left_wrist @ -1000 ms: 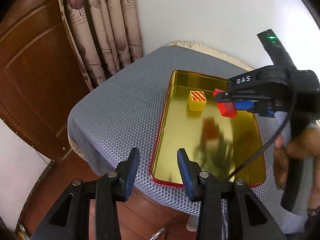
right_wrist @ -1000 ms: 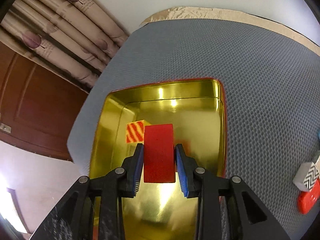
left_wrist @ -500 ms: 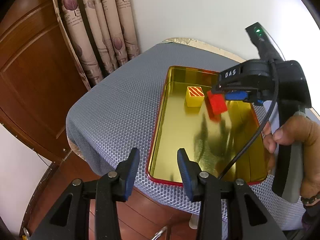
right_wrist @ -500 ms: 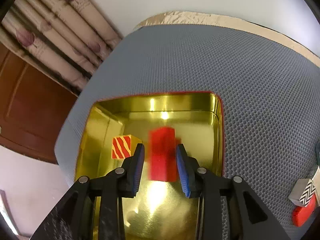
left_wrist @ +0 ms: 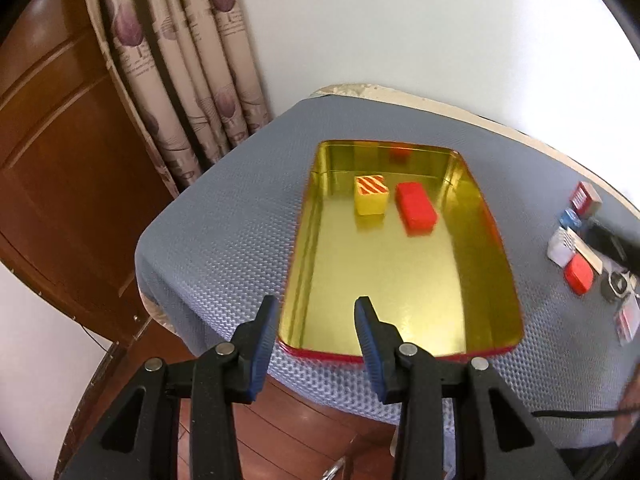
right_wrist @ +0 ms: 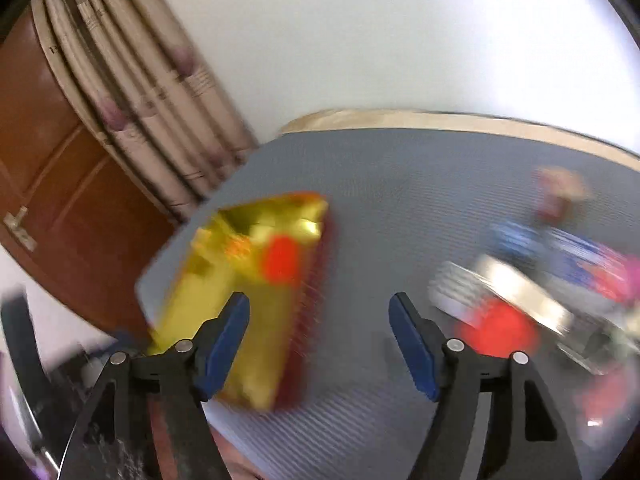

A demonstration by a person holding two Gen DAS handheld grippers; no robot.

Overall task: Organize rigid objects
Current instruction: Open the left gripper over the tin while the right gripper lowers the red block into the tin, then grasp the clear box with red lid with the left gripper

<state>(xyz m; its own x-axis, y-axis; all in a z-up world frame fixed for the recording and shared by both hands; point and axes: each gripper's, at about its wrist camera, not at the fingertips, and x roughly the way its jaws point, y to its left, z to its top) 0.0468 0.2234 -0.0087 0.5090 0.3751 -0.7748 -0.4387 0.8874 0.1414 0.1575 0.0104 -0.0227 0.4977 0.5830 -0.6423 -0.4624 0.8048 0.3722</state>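
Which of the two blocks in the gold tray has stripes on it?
The yellow block, with red diagonal stripes on its top. It sits toward the curtain side of the gold tray; the red block beside it is plain.

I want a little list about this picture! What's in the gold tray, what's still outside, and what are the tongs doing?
tray: gold tray on the grey mat
in tray: striped yellow block beside red block, apart
outside: small blocks at the right of the tray
left tongs: empty
right tongs: jaws just opened, empty, over the mat
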